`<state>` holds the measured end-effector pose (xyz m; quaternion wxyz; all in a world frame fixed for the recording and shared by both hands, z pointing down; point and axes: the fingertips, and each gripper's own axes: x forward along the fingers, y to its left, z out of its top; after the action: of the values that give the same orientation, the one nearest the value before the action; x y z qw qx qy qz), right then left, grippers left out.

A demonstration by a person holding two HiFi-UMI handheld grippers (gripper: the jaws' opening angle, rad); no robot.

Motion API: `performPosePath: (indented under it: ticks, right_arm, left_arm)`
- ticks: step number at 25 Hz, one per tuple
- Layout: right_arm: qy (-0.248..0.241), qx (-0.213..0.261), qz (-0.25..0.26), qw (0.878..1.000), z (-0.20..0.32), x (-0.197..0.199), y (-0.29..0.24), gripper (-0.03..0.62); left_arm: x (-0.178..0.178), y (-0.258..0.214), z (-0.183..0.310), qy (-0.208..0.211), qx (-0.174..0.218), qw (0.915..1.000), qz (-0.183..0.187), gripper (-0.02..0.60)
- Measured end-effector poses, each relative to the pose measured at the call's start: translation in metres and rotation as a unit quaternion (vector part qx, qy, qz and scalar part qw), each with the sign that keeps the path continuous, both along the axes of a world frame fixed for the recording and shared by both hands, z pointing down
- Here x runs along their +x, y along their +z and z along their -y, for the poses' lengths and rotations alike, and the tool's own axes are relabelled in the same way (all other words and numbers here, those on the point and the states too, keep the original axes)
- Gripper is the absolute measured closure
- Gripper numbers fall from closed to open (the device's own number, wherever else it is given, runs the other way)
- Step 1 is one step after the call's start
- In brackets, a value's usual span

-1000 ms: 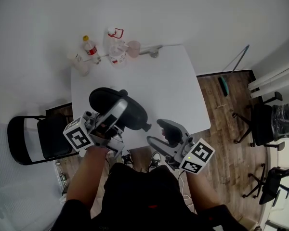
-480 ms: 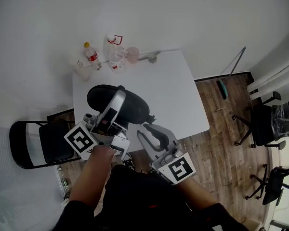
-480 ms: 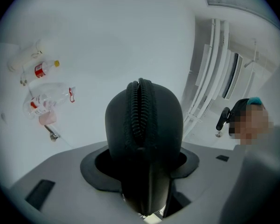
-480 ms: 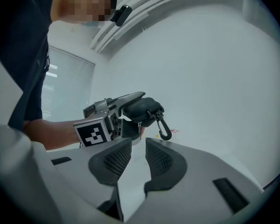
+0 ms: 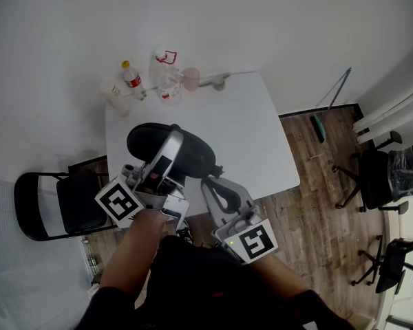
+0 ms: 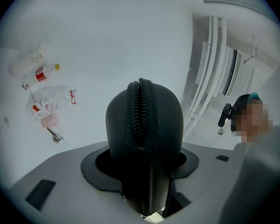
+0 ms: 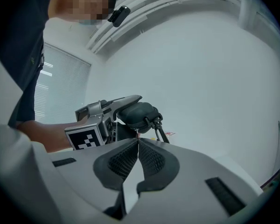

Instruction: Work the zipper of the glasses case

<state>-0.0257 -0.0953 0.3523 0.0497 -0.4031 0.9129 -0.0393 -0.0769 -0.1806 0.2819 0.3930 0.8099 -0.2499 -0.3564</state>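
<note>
Newly changed: right gripper (image 7: pixel 137 140) brought in from well off to the side, rolled over, and closed from open to fully together; tips now just beside the near end of the glasses case (image 6: pixel 144 125).
Between right tips: only a small reddish sliver, too small to name. Zipper pull (image 7: pixel 155 119) and its cords just beside the tips, not plainly between them.
Left gripper (image 5: pixel 173 143): jaws wide, clamped on the case's two flat sides; little altered from a second ago.
Case position: held clear of the white table (image 5: pixel 248 122), over its near left part, zipper (image 6: pixel 139 111) seam facing back along the left gripper.
Zipper state: teeth meshed along the visible run; judged shut there.
Meaning for task: approach finished and pinch made; judged ready for the draw along the seam, provided tab caught.
Risk: closure on nothing, or slip off a small tab; re-grip then needed.
</note>
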Motion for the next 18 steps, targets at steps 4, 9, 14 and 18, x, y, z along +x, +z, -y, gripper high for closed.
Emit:
performPosePath:
  ticks: [4,9,14,18]
  right_arm:
    - [-0.001,0.004,-0.004,1.000,-0.0014,0.0001,-0.0031,0.577]
    - [0.006,0.012,-0.015,1.000,0.0007,0.0039,-0.0033,0.579]
    - [0.008,0.013,-0.023,1.000,0.0006,0.0061,0.0002,0.580]
    - [0.010,0.017,-0.032,0.999,0.0008,0.0092,-0.0008,0.580]
  left_arm:
    - [-0.0037,-0.0023,-0.0002,-0.010,0.009,0.9997,0.019,0.330]
    - [-0.0072,0.0020,0.0011,-0.020,0.012,0.9990,0.038,0.333]
    - [-0.0066,0.0033,-0.0009,-0.019,0.017,0.9985,0.048,0.336]
    - [-0.0051,0.0037,-0.0015,-0.016,0.020,0.9982,0.053,0.339]
